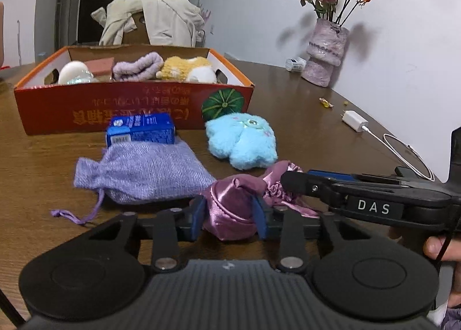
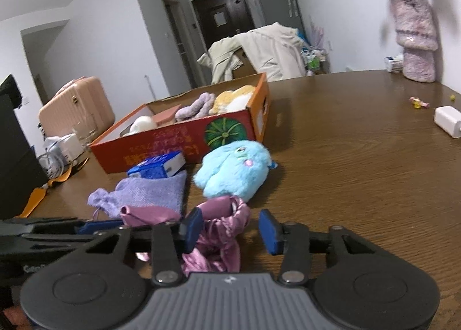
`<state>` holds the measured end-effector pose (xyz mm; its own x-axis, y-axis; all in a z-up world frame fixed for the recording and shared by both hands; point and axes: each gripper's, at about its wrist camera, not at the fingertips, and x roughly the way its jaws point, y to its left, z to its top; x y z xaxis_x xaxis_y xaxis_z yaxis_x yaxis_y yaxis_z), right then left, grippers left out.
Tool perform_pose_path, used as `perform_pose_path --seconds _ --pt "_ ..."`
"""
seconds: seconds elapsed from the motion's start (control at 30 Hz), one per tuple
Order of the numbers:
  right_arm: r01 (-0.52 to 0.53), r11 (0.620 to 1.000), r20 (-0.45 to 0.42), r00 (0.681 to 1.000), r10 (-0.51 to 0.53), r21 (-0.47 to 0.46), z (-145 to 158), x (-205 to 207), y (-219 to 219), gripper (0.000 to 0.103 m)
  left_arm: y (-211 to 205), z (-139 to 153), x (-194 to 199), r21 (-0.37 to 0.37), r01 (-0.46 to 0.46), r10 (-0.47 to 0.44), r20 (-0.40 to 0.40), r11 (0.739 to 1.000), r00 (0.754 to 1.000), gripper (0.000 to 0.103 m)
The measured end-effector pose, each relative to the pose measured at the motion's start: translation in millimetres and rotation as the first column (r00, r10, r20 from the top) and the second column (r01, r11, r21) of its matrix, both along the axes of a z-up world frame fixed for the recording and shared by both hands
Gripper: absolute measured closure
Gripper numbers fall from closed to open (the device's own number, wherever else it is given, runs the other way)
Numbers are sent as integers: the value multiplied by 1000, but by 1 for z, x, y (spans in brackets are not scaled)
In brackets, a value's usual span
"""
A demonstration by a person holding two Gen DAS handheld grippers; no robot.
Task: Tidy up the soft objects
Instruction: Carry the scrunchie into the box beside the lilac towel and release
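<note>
Gripping a pink satin pouch [image 1: 230,211] on the worktop [image 1: 302,116], left claw [image 1: 229,216] clamps its body.
Right claw [image 2: 230,232] stands open around the pouch's neck; blue plush toy [image 1: 240,139] at twelve o'clock.

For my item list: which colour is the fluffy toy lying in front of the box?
Light blue fluffy toy, seen best in the left wrist view.

A dark brown wood-grain surface [image 2: 345,157] is seen ahead of the gripper, bounded by plain white walls [image 1: 403,41]. A dark door [image 2: 222,21] is set far ahead, a cream coat draped over a chair [image 2: 268,50] before it. A pink hard-shell suitcase [image 2: 75,105] is stood far left.
</note>
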<state>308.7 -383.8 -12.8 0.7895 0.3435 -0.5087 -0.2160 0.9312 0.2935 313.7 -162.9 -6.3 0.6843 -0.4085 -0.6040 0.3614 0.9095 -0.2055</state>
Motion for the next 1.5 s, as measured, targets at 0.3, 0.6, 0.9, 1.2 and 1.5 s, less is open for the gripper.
perform_pose_path --seconds 0.3,0.6,0.9,1.2,1.5 --pt "-58 998 -47 997 59 22 -11 -7 12 89 3 -1 -7 -20 14 -14 -16 1000 1000 81" --pt "-58 998 21 998 58 4 17 -27 18 91 16 25 -25 -51 23 -20 46 998 999 84" --pt "-73 997 142 987 78 -37 73 4 33 91 40 77 26 -103 66 -53 122 992 991 84" --pt "-81 994 55 995 85 -79 101 146 58 91 60 81 173 -136 42 -45 -21 990 999 84" --pt "-74 962 -78 995 55 -265 66 254 120 91 78 38 278 -84 -29 14 -175 996 984 84"
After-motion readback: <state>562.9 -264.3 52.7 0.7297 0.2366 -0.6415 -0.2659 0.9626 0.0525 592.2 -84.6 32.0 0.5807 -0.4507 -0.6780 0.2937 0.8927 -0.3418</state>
